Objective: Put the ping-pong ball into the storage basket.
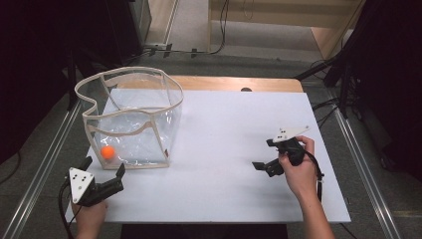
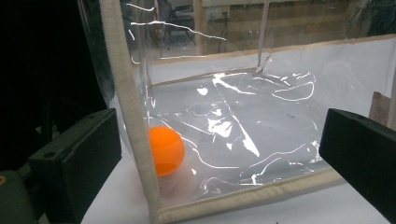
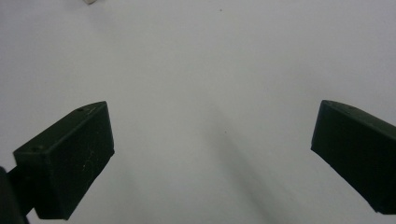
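At the near left corner of the desk [image 1: 224, 199] my left gripper [image 1: 105, 175] sits with its fingers spread wide and empty, pointed at the near corner of the clear bag [image 1: 130, 118] with the cloth-bound edges. The orange ball [image 1: 107, 152] lies inside on the bag's floor, right against that corner seam, so the film and the binding stand between my fingers and it. My right gripper [image 1: 263, 166] is well apart on the right side of the desk, fingers likewise released over bare white surface.

The risks I see are these. If I close on the corner, I would likely pinch film and binding, not the ball. The bag looks light and its rim is already sagging, so a push could slide or fold it, and the ball would roll away across the slick floor. With my right gripper so far off, nothing steadies the bag.
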`<state>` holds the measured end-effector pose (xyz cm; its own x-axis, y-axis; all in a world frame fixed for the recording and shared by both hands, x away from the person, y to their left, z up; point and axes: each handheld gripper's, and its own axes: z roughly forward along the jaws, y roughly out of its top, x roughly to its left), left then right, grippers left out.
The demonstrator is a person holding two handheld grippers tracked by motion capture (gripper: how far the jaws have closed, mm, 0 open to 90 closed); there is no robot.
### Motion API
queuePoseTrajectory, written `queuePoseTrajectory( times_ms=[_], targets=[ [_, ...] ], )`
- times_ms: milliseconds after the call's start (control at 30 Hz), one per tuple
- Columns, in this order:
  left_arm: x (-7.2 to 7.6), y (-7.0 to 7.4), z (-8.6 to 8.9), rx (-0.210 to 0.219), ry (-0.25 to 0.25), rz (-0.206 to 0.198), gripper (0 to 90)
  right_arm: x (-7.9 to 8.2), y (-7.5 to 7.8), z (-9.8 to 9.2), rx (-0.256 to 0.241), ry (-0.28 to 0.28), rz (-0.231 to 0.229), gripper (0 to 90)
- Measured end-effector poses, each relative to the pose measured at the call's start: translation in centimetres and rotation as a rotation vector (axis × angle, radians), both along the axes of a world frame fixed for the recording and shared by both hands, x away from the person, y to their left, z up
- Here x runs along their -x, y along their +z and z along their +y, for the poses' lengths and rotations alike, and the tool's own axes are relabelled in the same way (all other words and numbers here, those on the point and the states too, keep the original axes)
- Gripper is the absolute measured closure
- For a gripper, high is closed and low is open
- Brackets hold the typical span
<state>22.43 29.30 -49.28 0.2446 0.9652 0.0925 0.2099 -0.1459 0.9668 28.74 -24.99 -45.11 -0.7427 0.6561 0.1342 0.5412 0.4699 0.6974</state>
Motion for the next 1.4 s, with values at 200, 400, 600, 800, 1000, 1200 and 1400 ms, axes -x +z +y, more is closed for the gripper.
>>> queuePoseTrajectory(
  times_ms=[200, 400, 600, 800, 1000, 1200, 1400],
  targets=[
    [0.0, 0.0, 0.0, 0.0, 0.001, -0.002, 0.0, 0.8, -0.6, -1.4, -0.028, -0.035, -0.015, 0.0],
    [0.0, 0.0, 0.0, 0.001, 0.001, -0.004, 0.0, 1.5, -1.0, -2.5, -0.059, -0.058, -0.034, 0.0],
    [0.0, 0.0, 0.0, 0.001, 0.002, -0.005, 0.0, 2.2, -1.4, -3.7, -0.091, -0.086, -0.054, 0.0],
    [0.0, 0.0, 0.0, 0.001, 0.002, -0.006, 0.0, 3.1, -1.8, -5.0, -0.102, -0.107, -0.07, 0.0],
    [0.1, 0.0, 0.0, 0.001, 0.003, -0.006, 0.0, 3.8, -2.5, -6.3, -0.127, -0.138, -0.075, 0.0],
    [0.0, 0.0, -0.1, 0.0, 0.004, -0.006, 0.0, 4.4, -3.2, -7.1, -0.152, -0.15, -0.097, 0.0],
    [0.1, 0.0, -0.1, -0.003, 0.004, -0.006, 0.0, 5.1, -4.0, -8.0, -0.183, -0.158, -0.124, 0.0]
  ],
)
